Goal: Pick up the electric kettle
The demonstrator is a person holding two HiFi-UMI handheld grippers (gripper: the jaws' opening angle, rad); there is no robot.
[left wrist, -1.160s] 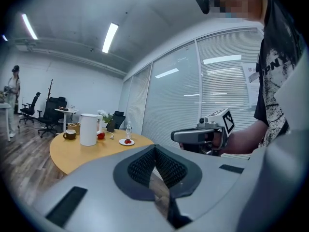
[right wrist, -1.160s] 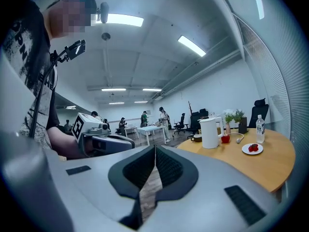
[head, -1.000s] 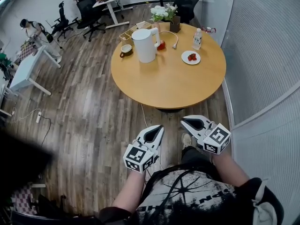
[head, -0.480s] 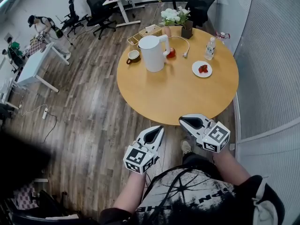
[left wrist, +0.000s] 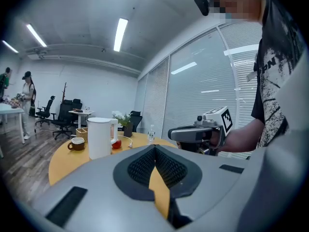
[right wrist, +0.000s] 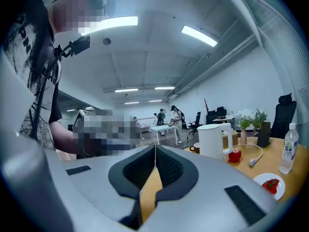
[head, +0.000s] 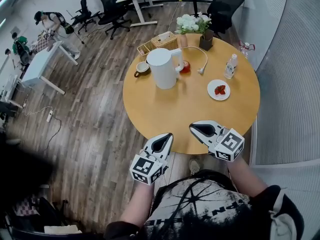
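A white electric kettle [head: 162, 68] stands upright on the far left part of the round wooden table [head: 175, 114]; it shows too in the left gripper view [left wrist: 99, 137] and the right gripper view [right wrist: 216, 140]. My left gripper [head: 168, 136] hovers at the table's near edge, jaws shut and empty. To its right my right gripper [head: 192, 127] hangs over the near rim, also shut with nothing held. Both point toward the kettle, well short of it.
On the table: a brown cup [head: 142, 69] left of the kettle, a red apple [head: 185, 66], a white cable [head: 201, 59], a flower vase [head: 190, 24], a basket [head: 159, 41], a water bottle [head: 230, 66], a plate with red fruit [head: 219, 90]. Office chairs, desks and people stand beyond.
Both grippers have come forward from above the floor to the table's near edge. The kettle and table now sit closer in view. Jaws stayed shut.
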